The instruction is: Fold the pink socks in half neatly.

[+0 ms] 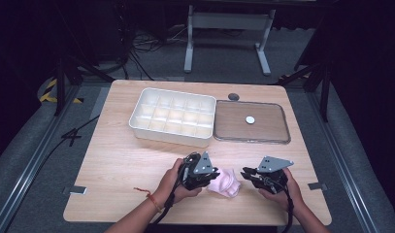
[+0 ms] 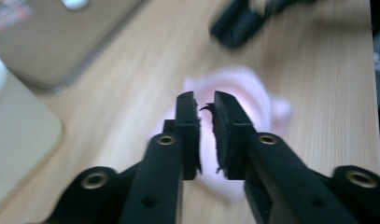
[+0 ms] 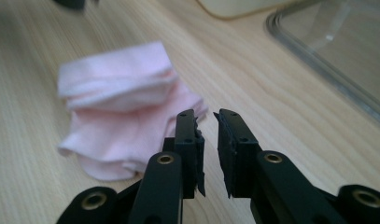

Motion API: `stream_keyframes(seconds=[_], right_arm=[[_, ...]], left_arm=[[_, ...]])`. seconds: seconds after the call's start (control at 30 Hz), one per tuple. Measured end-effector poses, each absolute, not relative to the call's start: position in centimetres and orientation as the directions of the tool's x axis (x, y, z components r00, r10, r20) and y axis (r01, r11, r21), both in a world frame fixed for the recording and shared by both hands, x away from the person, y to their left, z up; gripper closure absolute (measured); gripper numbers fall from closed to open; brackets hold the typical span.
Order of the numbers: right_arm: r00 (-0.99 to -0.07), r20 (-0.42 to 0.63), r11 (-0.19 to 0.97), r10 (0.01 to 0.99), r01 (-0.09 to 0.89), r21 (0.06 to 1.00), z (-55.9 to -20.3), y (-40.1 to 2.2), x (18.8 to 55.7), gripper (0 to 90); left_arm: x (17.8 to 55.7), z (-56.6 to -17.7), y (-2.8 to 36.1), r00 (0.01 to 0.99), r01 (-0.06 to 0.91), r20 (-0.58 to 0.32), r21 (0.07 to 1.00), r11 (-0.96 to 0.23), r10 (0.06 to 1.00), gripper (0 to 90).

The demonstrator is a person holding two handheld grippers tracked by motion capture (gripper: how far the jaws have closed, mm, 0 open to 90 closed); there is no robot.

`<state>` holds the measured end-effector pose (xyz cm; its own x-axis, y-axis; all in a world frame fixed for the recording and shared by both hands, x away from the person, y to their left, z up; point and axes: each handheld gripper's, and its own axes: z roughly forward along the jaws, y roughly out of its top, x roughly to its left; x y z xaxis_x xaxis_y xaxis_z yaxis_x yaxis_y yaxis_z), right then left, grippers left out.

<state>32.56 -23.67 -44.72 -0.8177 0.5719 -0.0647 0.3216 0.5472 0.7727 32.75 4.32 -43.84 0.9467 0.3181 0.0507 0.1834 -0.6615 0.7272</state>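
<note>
A folded pink sock (image 1: 226, 183) lies on the wooden table (image 1: 127, 160) near its front edge, between my two grippers. My left gripper (image 1: 213, 178) points right at the sock's left edge. In the left gripper view its jaws (image 2: 205, 100) stand a narrow gap apart with nothing pinched, and the blurred sock (image 2: 243, 84) lies just beyond and under the tips. My right gripper (image 1: 246, 173) points left, a little short of the sock. Its jaws (image 3: 207, 116) are also slightly apart and empty, with the sock (image 3: 117, 93) ahead to their left.
A white divided organizer box (image 1: 137, 124) stands at the middle back. To its right lies a clear flat lid (image 1: 251, 141) with a small white disc (image 1: 250, 119) on it. A grey round disc (image 1: 233, 96) sits behind the lid.
</note>
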Motion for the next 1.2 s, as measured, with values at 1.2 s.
stream_keyframes(seconds=[1.2], right_arm=[[-0.896, -0.138, 0.7, 0.422, 0.226, 0.678, -46.4, -20.1, 30.3, 85.1]], left_arm=[[31.9, -47.2, 3.9, 0.959, 0.206, 0.002, 0.685, -0.699, 0.285, 82.3]])
